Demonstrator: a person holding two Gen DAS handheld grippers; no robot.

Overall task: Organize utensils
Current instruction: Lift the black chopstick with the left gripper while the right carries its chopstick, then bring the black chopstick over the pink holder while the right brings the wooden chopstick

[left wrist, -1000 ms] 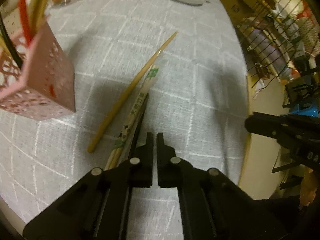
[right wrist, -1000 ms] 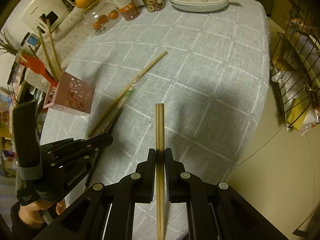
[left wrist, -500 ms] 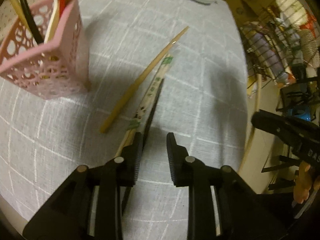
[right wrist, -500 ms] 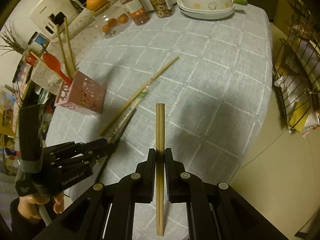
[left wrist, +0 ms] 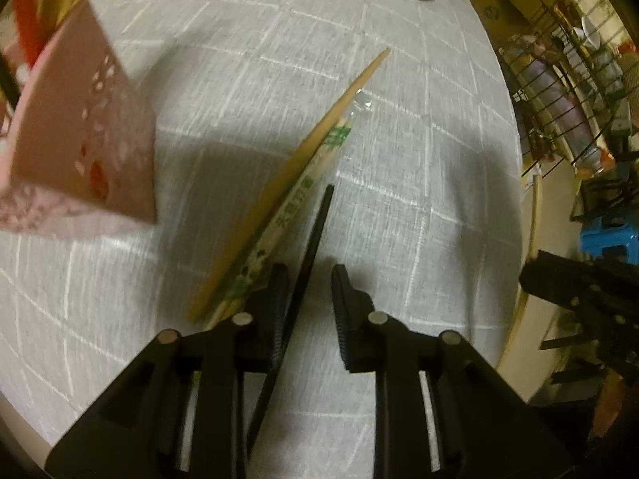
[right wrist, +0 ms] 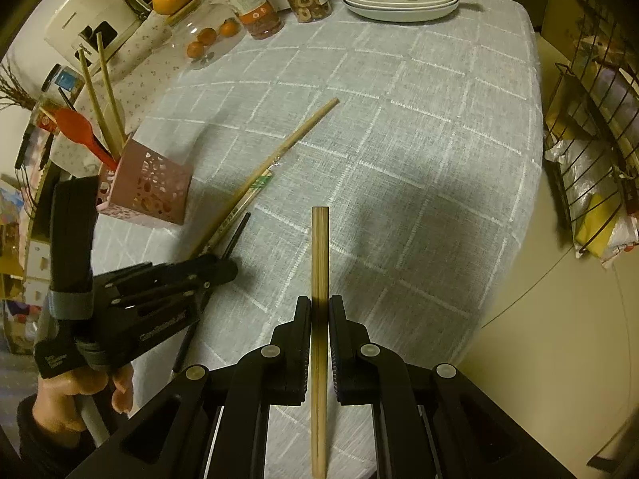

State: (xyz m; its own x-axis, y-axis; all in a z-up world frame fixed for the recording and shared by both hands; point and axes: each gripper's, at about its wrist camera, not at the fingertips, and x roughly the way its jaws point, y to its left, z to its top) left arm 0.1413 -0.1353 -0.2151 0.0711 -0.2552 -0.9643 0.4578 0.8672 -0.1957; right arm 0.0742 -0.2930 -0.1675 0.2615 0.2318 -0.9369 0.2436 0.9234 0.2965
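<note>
Left wrist view: left tool straddles black chopstick lying on grey-cloth surface; jaws parted, just been narrowing, pads not yet pressing it, likely lining up a pick. Bare wooden chopstick and wrapped pair lie just beside, nearly touching the left finger, so crowding risk. Right tool is clamped on a wooden chopstick, held off the cloth, probably waiting. Pink holder stands near left; surface edge close on the right, centre has open room.
</note>
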